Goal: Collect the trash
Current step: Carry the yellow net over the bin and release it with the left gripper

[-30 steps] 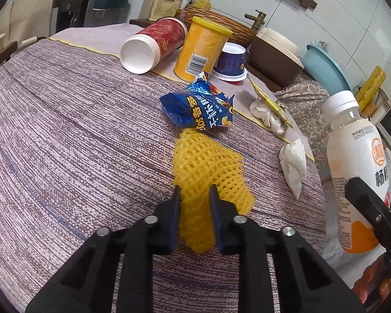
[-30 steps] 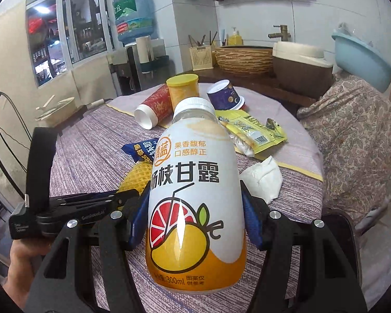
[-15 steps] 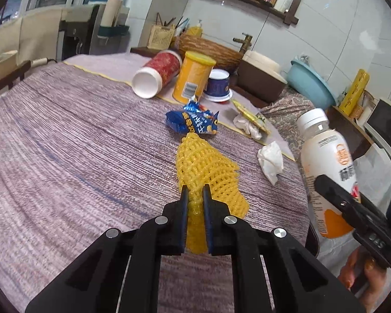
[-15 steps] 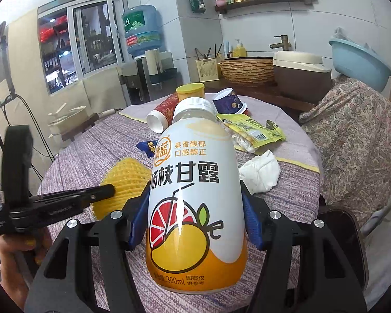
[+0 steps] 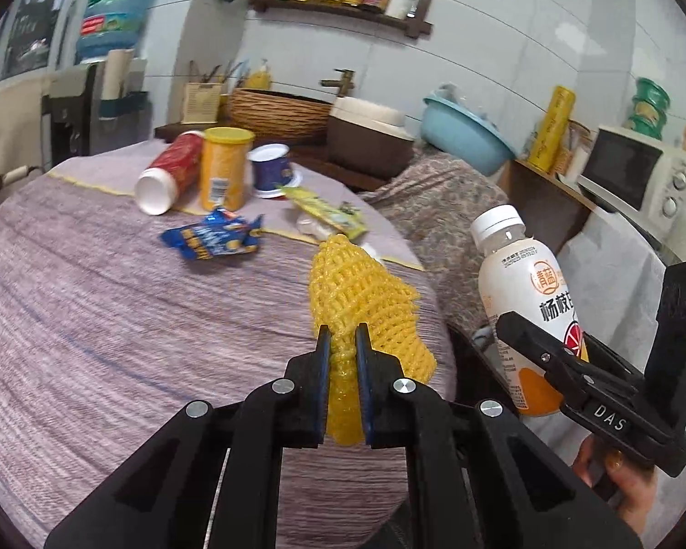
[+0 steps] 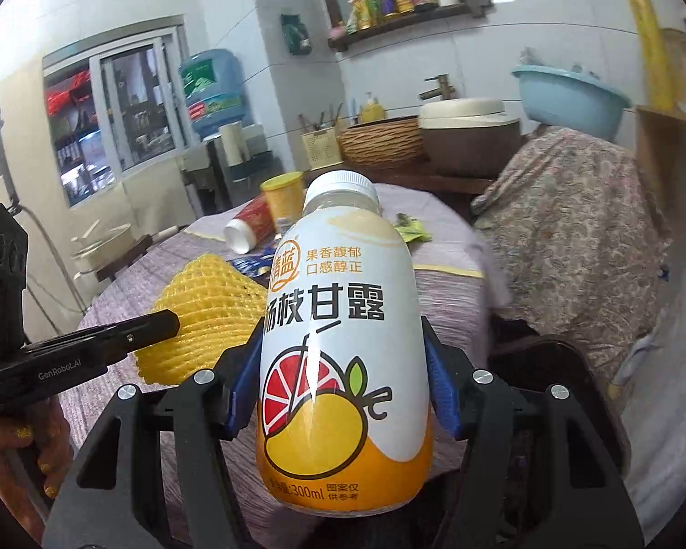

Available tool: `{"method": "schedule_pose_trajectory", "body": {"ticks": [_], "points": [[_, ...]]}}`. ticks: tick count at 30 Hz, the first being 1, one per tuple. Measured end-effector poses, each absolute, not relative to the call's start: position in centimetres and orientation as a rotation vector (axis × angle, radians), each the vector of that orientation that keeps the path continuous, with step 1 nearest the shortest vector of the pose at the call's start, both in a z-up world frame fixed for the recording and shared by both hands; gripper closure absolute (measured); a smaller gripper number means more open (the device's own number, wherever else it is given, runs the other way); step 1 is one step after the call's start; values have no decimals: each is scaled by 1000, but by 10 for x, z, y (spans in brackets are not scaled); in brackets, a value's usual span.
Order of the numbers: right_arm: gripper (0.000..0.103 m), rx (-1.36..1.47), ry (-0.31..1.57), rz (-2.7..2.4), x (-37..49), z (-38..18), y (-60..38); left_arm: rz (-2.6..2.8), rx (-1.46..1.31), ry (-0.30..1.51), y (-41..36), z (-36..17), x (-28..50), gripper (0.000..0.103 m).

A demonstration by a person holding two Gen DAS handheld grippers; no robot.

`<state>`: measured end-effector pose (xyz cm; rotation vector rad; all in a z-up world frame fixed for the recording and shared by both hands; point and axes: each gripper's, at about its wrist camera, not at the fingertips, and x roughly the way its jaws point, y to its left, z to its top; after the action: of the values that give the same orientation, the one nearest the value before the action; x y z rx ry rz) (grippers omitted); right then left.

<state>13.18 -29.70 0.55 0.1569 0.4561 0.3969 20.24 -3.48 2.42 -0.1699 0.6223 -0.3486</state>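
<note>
Your round desk (image 5: 91, 320) wears a purple woven cloth and fills the left of the scene. At its far side a red tube (image 5: 171, 174) lies tipped over, touching an upright yellow can (image 5: 224, 167), with a blue cup (image 5: 272, 174) just right of that. Nearer you lies a blue snack wrapper (image 5: 210, 240), and right of it a yellow-green packet (image 5: 327, 212). Your right tool (image 6: 343, 393) holds the white and orange drink bottle (image 6: 343, 357) upright, pads pressed on both its sides, off the desk's right edge. Your left tool (image 5: 343, 352) pinches the yellow foam net (image 5: 361, 302) in a narrow grip, above the desk's near right part.
</note>
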Motion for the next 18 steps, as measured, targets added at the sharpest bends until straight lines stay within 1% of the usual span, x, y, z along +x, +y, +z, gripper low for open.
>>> {"method": "schedule_pose_trajectory", "body": {"ticks": [11,14,18], "points": [[41,201,414,141,103,-7,-397,-499,-61,670,-128,12,219,92],[41,204,419,76,98,-13,-418,-531,-11,692,-158,2,225,92],[41,208,432,6,93,-22,-441,-580,49,764,-204,-23,237,92]]}}
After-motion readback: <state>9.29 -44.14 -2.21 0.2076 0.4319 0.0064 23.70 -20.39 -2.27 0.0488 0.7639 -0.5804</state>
